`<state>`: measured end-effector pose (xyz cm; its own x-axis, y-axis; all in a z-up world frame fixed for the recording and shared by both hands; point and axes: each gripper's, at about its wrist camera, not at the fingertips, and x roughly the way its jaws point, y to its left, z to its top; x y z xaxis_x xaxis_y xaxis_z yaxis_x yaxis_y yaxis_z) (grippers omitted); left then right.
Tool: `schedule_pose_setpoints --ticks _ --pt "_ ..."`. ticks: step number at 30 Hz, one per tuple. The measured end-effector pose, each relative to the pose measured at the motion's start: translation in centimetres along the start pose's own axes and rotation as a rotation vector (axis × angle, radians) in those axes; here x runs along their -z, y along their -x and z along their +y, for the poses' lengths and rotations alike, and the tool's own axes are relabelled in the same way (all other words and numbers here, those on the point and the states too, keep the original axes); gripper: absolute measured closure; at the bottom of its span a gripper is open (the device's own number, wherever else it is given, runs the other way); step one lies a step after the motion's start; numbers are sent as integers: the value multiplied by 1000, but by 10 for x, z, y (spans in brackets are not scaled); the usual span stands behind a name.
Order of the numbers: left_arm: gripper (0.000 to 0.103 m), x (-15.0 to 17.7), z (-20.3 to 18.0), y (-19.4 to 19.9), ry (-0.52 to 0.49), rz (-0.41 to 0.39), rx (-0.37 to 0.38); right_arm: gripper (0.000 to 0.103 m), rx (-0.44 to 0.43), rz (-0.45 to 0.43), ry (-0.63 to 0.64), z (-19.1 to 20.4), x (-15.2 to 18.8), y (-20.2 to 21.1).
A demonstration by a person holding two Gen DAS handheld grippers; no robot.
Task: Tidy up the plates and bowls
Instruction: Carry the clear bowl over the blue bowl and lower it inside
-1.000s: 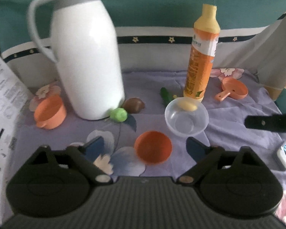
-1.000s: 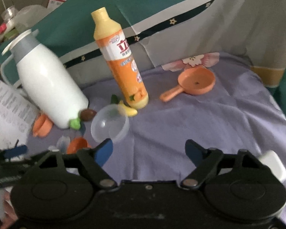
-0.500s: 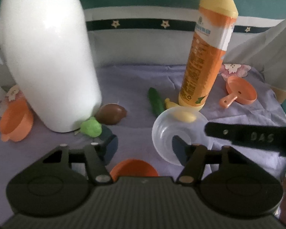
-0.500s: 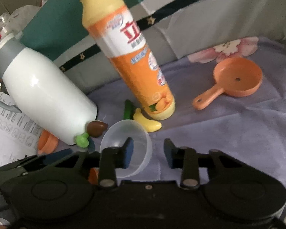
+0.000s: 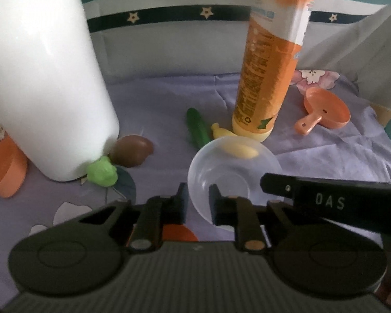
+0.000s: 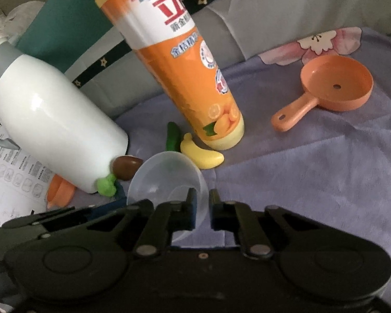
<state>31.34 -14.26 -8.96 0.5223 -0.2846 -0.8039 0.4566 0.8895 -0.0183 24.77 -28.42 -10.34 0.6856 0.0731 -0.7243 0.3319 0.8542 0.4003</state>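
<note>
The clear round plastic bowl [image 5: 232, 174] sits on the lilac floral cloth [image 6: 312, 177], and you've just brought both grippers down onto its near rim. Your left gripper [image 5: 198, 195] has just closed and now pinches the rim's left side; your right gripper [image 6: 202, 200] has just closed on the right side. Two grips on one bowl suggests you're ready to lift. Beyond stand the yellow toy banana [image 6: 202, 154] and orange detergent bottle [image 6: 185, 70].

Clear glossy plastic bowl [image 5: 232, 167]; matt orange plastic scoop [image 6: 333, 88]; soft lilac cloth [image 6: 312, 172]; glossy white jug [image 5: 41, 83].
</note>
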Motion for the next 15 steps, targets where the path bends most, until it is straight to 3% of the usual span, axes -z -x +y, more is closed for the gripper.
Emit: schedule_pose_setpoints --ticks 15 --pt "87 13 -9 56 0 -45 30 93 4 -15 9 9 13 48"
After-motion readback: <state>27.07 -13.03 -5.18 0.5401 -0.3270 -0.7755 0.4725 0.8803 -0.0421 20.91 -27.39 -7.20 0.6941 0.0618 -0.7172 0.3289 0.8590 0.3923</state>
